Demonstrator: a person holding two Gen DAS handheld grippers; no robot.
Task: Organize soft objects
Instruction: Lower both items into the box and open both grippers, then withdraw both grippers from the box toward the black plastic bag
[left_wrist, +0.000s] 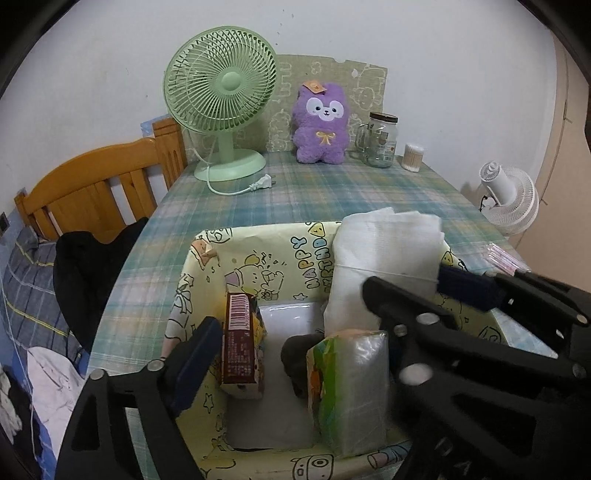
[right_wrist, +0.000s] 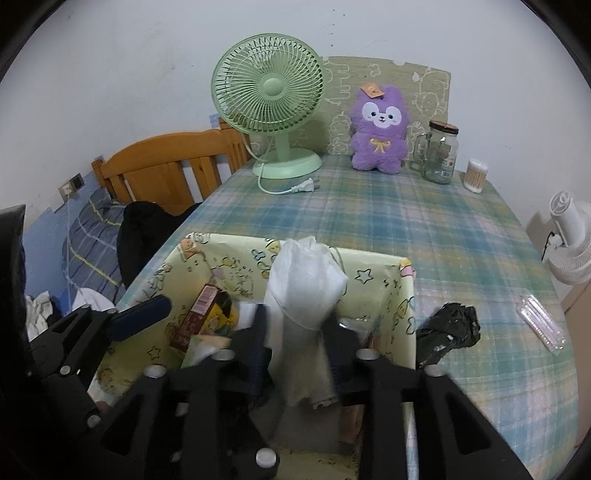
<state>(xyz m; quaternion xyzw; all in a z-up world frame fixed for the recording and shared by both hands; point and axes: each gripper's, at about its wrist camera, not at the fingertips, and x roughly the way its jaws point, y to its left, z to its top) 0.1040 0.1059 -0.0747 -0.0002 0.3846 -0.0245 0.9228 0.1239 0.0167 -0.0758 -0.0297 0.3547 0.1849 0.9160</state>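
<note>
A yellow cartoon-print box stands on the plaid table. A white soft bundle stands upright at its right side. My right gripper has it between jaws that stand apart and do not pinch it. My left gripper is wide open over the box's middle, above a red-brown carton and a wrapped tissue pack. A purple plush sits at the table's far side. A crumpled black bag lies just right of the box.
At the back stand a green fan with a loose plug, a glass jar and a cotton swab tub. A white fan is off the right edge. A wooden headboard and a black garment are left.
</note>
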